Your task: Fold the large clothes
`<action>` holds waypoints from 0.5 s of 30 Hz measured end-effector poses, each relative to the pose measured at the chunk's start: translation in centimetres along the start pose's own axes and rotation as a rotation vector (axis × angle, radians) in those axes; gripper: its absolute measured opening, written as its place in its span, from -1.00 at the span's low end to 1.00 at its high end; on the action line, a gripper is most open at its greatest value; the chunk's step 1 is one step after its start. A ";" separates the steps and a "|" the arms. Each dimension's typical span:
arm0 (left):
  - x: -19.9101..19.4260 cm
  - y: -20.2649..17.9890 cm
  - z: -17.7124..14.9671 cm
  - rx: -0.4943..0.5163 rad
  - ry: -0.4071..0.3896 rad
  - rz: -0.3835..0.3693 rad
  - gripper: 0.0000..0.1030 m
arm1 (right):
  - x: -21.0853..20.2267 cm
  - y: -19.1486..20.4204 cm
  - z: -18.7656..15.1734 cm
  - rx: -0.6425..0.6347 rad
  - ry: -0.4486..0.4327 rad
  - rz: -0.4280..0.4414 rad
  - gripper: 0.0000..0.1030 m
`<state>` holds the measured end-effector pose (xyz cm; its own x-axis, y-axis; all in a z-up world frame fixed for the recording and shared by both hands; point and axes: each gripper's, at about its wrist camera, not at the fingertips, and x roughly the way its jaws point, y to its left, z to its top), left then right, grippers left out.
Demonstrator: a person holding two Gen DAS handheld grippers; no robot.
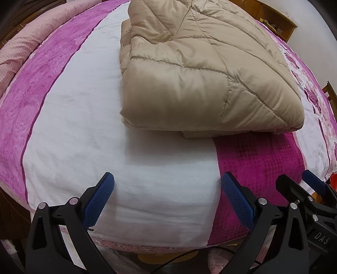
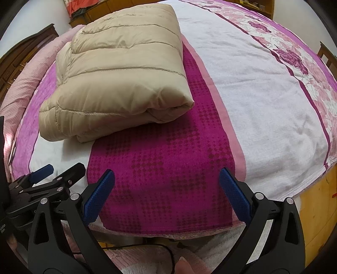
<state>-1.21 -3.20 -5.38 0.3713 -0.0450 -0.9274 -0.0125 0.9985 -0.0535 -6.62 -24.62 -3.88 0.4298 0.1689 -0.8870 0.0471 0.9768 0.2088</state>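
Observation:
A beige quilted puffer garment [image 1: 189, 69] lies folded into a thick bundle on the bed; it also shows in the right wrist view [image 2: 122, 71], up and to the left. My left gripper [image 1: 167, 189] is open and empty, held over the white towel [image 1: 105, 126] at the bed's near edge, short of the bundle. My right gripper [image 2: 167, 185] is open and empty over the magenta patterned cloth [image 2: 160, 160]. The right gripper also appears at the right edge of the left wrist view [image 1: 297, 181], and the left gripper at the left edge of the right wrist view [image 2: 59, 170].
The bed carries a pink floral cover [image 2: 294, 57] and a white towel [image 2: 263, 101] on the right. A pink checked bolster [image 1: 25, 42] lies along the far left. Wooden furniture [image 1: 273, 14] stands behind. A black cable [image 2: 147, 246] runs below the bed edge.

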 end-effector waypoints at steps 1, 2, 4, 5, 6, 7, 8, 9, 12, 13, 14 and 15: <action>0.0 0.0 0.0 0.000 -0.001 0.001 0.89 | 0.0 0.0 0.0 -0.001 0.000 0.000 0.91; 0.0 0.0 0.0 0.001 -0.002 0.002 0.89 | 0.0 0.0 0.0 -0.002 0.000 0.000 0.91; 0.0 0.0 0.0 0.001 -0.002 0.003 0.89 | 0.0 -0.1 0.0 -0.003 -0.001 0.000 0.91; 0.0 0.0 0.0 0.000 -0.002 0.003 0.89 | 0.0 -0.1 0.0 -0.003 -0.002 0.000 0.91; 0.0 0.0 0.0 0.001 -0.002 0.003 0.89 | 0.0 -0.1 0.0 -0.003 -0.001 0.000 0.91; 0.0 0.0 0.0 0.001 -0.002 0.004 0.89 | 0.0 -0.1 0.0 -0.002 -0.001 0.000 0.91; 0.0 0.0 0.1 0.002 -0.002 0.004 0.89 | 0.0 -0.1 0.0 -0.002 -0.001 0.001 0.91; 0.0 0.1 0.1 0.003 -0.001 0.004 0.89 | -0.1 -0.1 0.0 -0.003 -0.002 0.001 0.91; -0.1 0.1 0.1 0.006 -0.002 0.002 0.89 | -0.1 -0.1 0.0 -0.003 -0.002 0.001 0.91; -0.1 0.1 0.0 0.006 -0.002 0.002 0.89 | 0.0 -0.1 0.0 -0.003 -0.002 0.001 0.91; -0.1 0.1 0.0 0.006 -0.003 0.002 0.89 | 0.0 -0.1 0.0 -0.003 -0.001 0.001 0.91; -0.1 0.1 0.0 0.006 -0.003 0.001 0.89 | 0.0 -0.1 0.0 -0.003 -0.001 0.001 0.91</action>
<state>-1.23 -3.07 -5.29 0.3738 -0.0437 -0.9265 -0.0077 0.9987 -0.0502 -6.63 -24.74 -3.87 0.4309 0.1694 -0.8864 0.0442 0.9771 0.2082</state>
